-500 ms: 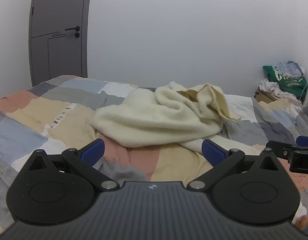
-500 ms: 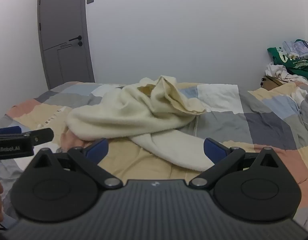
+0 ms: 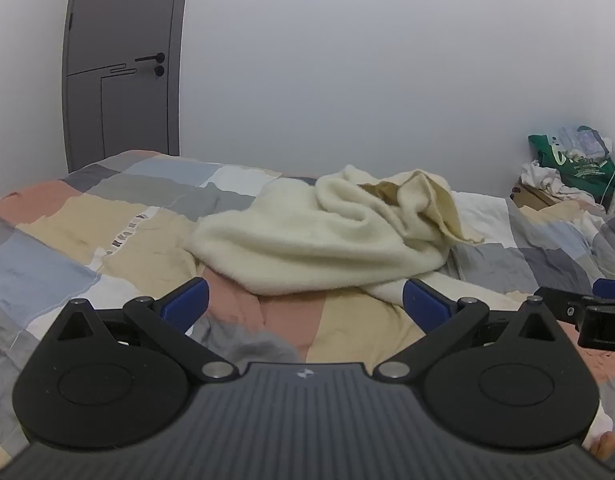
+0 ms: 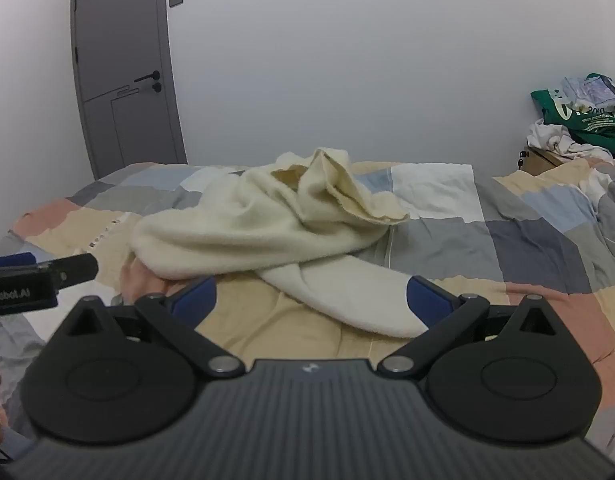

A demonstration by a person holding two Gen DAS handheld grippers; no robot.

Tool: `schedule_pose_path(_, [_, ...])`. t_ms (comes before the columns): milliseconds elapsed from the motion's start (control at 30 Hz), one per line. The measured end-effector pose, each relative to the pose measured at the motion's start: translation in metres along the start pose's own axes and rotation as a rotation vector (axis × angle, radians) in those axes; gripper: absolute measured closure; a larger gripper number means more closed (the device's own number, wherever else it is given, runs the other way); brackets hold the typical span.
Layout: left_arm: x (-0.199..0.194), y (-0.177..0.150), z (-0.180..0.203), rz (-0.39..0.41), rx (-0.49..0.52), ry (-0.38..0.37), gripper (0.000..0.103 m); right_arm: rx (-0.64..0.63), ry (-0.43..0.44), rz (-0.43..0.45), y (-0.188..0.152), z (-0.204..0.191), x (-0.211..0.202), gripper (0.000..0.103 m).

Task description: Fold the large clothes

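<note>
A cream fleece garment (image 3: 315, 240) lies crumpled in a heap on the patchwork bed cover (image 3: 107, 232), with one sleeve stretched toward me. It also shows in the right wrist view (image 4: 267, 232), the sleeve (image 4: 347, 300) reaching between the blue pads. My left gripper (image 3: 305, 306) is open and empty, just short of the heap's near edge. My right gripper (image 4: 311, 300) is open and empty, with the sleeve end by its right pad. Each gripper shows at the edge of the other's view.
A grey door (image 3: 119, 72) stands at the far left behind the bed. At the far right are a green bag (image 4: 579, 108), loose white clothes and a cardboard box (image 3: 535, 196). A bunched quilt lies at the bed's right side (image 4: 587, 208).
Both views have shifted slightly; the garment sits a little higher and further in the frames. The garment itself has not moved, and both grippers stay open.
</note>
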State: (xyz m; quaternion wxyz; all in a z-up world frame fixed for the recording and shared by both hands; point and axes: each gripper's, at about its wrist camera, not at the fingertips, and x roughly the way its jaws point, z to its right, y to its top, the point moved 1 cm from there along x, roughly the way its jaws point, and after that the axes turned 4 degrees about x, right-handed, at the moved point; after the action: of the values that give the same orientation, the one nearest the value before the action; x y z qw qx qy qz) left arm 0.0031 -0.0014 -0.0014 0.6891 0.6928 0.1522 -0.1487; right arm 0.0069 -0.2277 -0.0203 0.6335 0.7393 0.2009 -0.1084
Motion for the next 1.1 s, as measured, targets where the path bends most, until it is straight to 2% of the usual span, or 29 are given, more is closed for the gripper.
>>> schedule_pose_path(1100, [0.0, -0.003, -0.013, -0.001, -0.007, 0.007, 0.0, 0.005, -0.002, -0.019, -0.005, -0.003, 0.004, 0.0])
